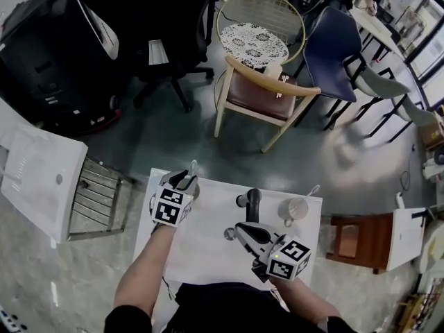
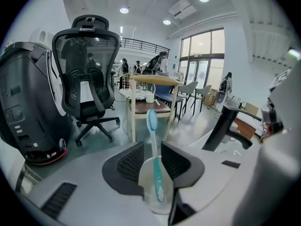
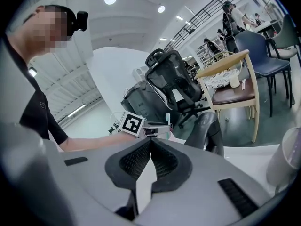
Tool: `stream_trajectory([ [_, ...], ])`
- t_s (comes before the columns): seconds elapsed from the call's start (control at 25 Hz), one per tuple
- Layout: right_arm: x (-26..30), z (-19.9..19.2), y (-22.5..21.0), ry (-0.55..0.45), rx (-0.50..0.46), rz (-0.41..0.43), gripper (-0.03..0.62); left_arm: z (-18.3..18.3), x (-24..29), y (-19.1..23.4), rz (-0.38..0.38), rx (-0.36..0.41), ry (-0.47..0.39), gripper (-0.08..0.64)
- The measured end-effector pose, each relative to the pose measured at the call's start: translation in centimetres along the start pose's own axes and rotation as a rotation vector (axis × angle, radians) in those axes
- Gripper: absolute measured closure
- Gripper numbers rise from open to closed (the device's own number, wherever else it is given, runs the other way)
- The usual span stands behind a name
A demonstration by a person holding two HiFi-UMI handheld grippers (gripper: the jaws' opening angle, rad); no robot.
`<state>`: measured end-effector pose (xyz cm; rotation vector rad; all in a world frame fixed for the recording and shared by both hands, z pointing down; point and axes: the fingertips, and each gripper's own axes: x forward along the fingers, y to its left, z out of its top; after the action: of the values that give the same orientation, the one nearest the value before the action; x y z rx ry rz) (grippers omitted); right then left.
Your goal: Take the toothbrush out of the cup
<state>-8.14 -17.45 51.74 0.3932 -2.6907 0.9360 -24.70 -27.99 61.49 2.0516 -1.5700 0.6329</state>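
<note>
A translucent cup [image 2: 146,188] stands near the far left corner of the white table [image 1: 208,252], with a teal toothbrush [image 2: 151,120] upright in it, bristles on top. My left gripper [image 2: 153,147] has its jaws spread wide around the cup, and the pads lie against its sides. In the head view the cup [image 1: 193,188] sits at the left gripper's [image 1: 186,180] tips, with the toothbrush [image 1: 192,165] poking above it. My right gripper [image 1: 238,228] hovers over the table's middle, shut with nothing in it [image 3: 150,142], and points toward the left gripper.
A black faucet-like post [image 1: 252,203] rises mid-table between the grippers. A second pale cup [image 1: 294,209] stands near the right edge. Beyond the table are a wooden chair [image 1: 263,92], a black office chair [image 2: 89,79] and a blue chair [image 1: 336,54].
</note>
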Motion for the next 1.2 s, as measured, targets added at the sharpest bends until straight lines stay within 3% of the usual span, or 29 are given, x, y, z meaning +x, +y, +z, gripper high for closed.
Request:
stream_trajectory([
  [0.36, -1.5, -0.8, -0.2, -0.008, 0.025, -0.024, 0.565, 0.1, 0.2, -0.2, 0.008, 0.01, 0.002, 0.502],
  [0.64, -3.3, -0.7, 0.0, -0.01, 0.012, -0.046, 0.565, 0.9, -0.8, -0.9, 0.005, 0.027, -0.027, 0.515],
  [1.2, -5.3, -0.3, 2.3, -0.05, -0.005, 0.032, 0.565, 8.1, -10.1, -4.3, 0.073, 0.067, -0.254, 0.517],
])
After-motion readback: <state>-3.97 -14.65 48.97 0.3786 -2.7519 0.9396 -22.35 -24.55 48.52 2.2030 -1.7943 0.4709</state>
